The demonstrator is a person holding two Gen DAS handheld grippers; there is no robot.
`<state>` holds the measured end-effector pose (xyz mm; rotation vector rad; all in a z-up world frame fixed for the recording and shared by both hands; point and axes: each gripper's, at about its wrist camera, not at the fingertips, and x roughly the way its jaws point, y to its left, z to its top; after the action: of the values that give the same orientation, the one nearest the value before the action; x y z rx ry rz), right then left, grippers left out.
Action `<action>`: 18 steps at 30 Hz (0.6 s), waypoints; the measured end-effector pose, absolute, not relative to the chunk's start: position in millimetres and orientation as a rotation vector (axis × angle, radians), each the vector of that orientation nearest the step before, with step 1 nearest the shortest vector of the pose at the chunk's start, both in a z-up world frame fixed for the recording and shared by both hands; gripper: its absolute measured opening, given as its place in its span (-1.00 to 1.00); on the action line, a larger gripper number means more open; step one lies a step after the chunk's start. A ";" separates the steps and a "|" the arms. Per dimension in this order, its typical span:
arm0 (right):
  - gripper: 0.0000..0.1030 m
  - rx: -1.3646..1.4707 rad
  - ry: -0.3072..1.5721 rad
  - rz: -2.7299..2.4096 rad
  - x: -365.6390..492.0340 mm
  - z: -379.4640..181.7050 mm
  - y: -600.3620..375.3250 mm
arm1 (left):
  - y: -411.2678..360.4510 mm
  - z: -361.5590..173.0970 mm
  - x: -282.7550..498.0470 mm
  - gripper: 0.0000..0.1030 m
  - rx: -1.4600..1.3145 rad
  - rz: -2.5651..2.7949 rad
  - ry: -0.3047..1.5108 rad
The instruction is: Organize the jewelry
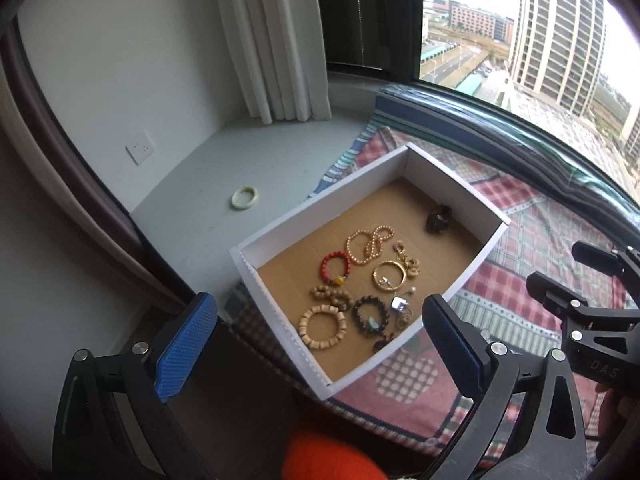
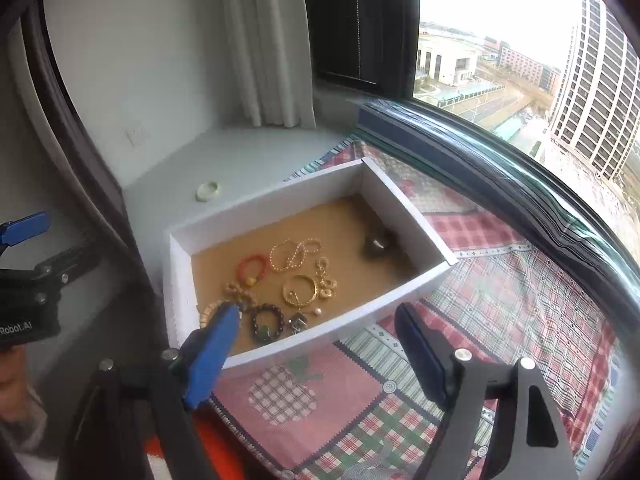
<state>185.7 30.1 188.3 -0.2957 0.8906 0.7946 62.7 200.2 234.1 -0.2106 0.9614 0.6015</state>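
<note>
A white box (image 1: pixel 276 226) with a brown floor holds several bracelets, a gold bangle (image 1: pixel 389 275), a pearl string (image 1: pixel 368 246) and a dark piece (image 1: pixel 438 218). It also shows in the right wrist view (image 2: pixel 280 196). A pale green bangle (image 1: pixel 245 197) lies on the grey sill left of the box, also seen in the right wrist view (image 2: pixel 207 191). My left gripper (image 1: pixel 316 344) is open and empty, held above the box's near end. My right gripper (image 2: pixel 320 344) is open and empty, just before the box's near wall.
The box stands on a plaid quilt (image 2: pixel 500 280) along a window (image 1: pixel 520 20). A white curtain (image 1: pixel 268 40) hangs at the back. A wall socket (image 1: pixel 140 147) is on the left wall. Orange cloth (image 1: pixel 332 458) lies at the bottom.
</note>
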 end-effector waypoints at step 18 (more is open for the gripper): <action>0.59 -0.400 0.843 0.886 180.7 220.6 52.0 | 198.3 247.7 56.5 0.99 -0.309 0.670 0.947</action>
<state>180.7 52.0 220.6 -0.4001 0.8425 0.8857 56.5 198.3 247.7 -0.3085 0.9474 0.6699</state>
